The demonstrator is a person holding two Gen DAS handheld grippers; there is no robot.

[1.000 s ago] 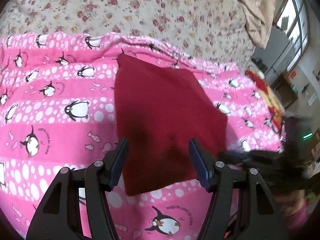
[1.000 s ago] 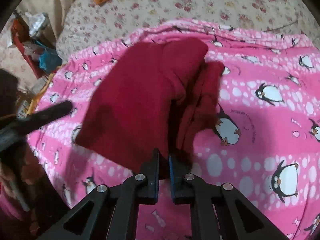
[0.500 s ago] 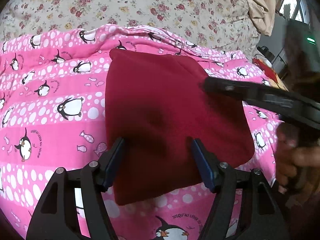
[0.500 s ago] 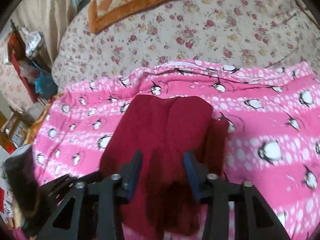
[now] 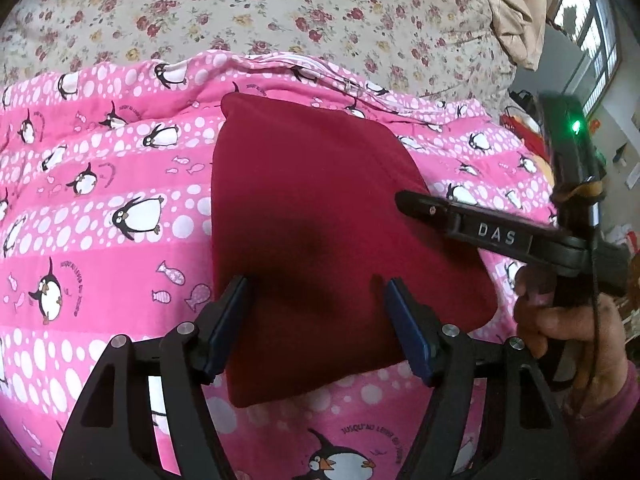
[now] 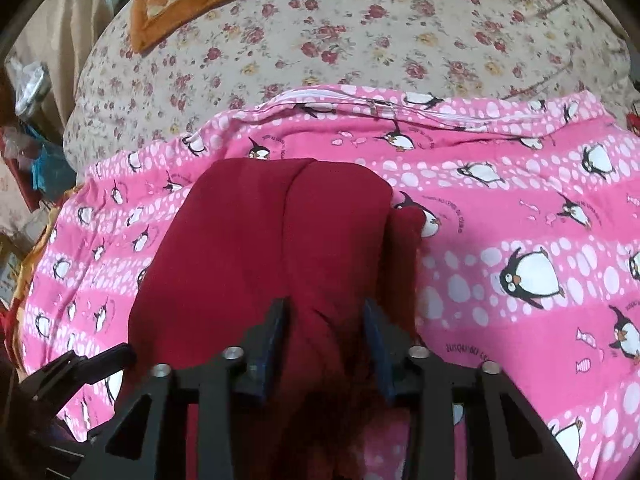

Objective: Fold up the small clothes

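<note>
The left claw (image 5: 316, 320) hangs released, jaws spread above the near edge of the folded dark-red fabric garment (image 5: 320, 220); the garment lies flat on the pink penguin-print quilt (image 5: 100, 208) on the bed; the right claw (image 6: 325, 340) is released over the garment's folded side.

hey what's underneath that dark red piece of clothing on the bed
The dark red garment lies on a pink penguin-print blanket, which shows all around it, over a floral sheet. Whatever sits directly beneath the garment, or inside its folds, is covered.
</note>
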